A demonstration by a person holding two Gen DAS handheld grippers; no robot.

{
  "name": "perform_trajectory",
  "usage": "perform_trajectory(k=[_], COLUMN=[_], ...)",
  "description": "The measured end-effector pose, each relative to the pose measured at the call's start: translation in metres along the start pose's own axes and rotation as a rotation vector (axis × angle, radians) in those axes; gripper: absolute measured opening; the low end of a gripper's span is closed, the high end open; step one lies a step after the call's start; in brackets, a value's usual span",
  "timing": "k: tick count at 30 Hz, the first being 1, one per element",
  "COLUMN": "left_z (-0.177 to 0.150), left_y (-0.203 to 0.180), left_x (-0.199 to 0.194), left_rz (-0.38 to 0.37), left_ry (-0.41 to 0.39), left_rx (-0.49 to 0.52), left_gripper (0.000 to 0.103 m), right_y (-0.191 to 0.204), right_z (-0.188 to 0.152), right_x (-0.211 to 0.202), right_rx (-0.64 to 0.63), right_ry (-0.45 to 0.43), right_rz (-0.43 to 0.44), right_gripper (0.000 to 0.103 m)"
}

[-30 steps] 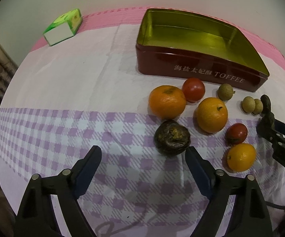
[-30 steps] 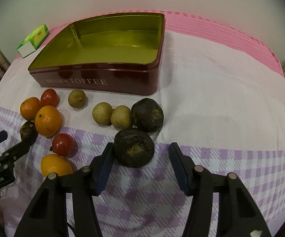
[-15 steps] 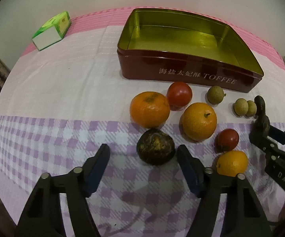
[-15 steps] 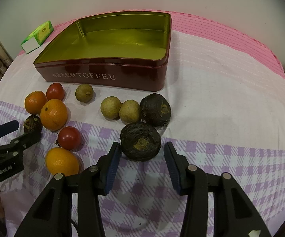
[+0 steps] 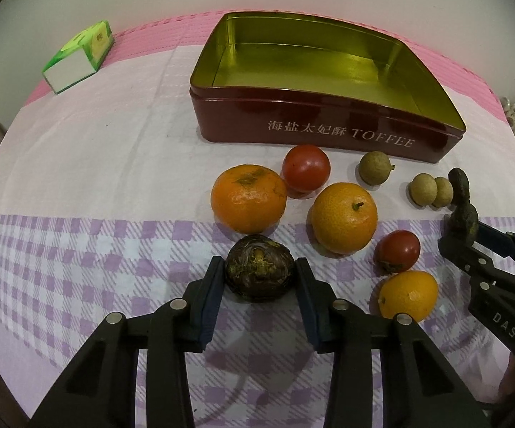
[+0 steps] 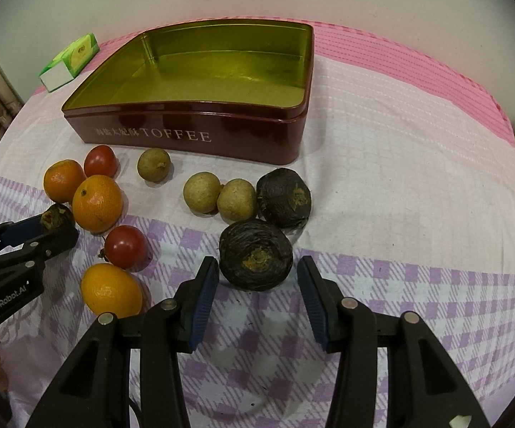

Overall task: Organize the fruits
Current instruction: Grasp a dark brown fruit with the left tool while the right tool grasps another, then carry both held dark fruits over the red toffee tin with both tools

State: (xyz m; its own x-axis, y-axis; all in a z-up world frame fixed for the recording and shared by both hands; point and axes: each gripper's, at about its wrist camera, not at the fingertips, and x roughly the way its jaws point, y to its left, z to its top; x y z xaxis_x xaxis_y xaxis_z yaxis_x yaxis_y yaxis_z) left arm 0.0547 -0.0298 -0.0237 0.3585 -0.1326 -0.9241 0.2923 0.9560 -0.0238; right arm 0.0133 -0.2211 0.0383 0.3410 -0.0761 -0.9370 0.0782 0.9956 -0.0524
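A dark wrinkled fruit [image 5: 258, 271] lies on the checked cloth between the fingers of my left gripper [image 5: 259, 278], which is shut on it. My right gripper [image 6: 257, 281] is open, its fingers on either side of another dark fruit [image 6: 255, 254] and apart from it. A third dark fruit [image 6: 283, 197] lies just behind. Two oranges [image 5: 248, 202] [image 5: 344, 217], two tomatoes [image 5: 305, 167] [image 5: 397, 251], a small yellow-orange fruit [image 5: 408, 296] and three small tan round fruits [image 6: 201, 192] lie between the grippers. The dark red TOFFEE tin [image 5: 304, 128] stands behind, its gold inside bare.
A green and white carton [image 5: 79, 55] lies at the far left of the table. The pink cloth edge [image 6: 436, 71] runs along the back. The right gripper shows at the right edge of the left wrist view [image 5: 489, 271].
My left gripper moved forward around the dark fruit and closed on it. My right gripper moved in around its dark fruit and narrowed, still apart from it.
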Motion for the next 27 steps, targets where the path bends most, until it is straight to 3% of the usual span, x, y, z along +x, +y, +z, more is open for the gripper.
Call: perform_trajectory(k=[6,11,27], left_z=[0.0,0.0,0.004], left_y=[0.005,0.002,-0.006], left_x=[-0.003,-0.005,-0.024], left_rz=[-0.008,-0.011,-0.037], left_ry=[0.003,-0.002,-0.036], left_rx=[0.003,0.009,0.029], left_gripper=[0.04,0.04,0.04], right_y=[-0.001,-0.003,-0.007], right_z=[0.0,0.001,0.008], right_x=[0.0,0.001,-0.015], right_rx=[0.001,0.0,0.004], right_ry=[0.001,-0.003,-0.02], right_rz=[0.003,0.005,0.016], right_gripper=[0.045,0.037,0.035])
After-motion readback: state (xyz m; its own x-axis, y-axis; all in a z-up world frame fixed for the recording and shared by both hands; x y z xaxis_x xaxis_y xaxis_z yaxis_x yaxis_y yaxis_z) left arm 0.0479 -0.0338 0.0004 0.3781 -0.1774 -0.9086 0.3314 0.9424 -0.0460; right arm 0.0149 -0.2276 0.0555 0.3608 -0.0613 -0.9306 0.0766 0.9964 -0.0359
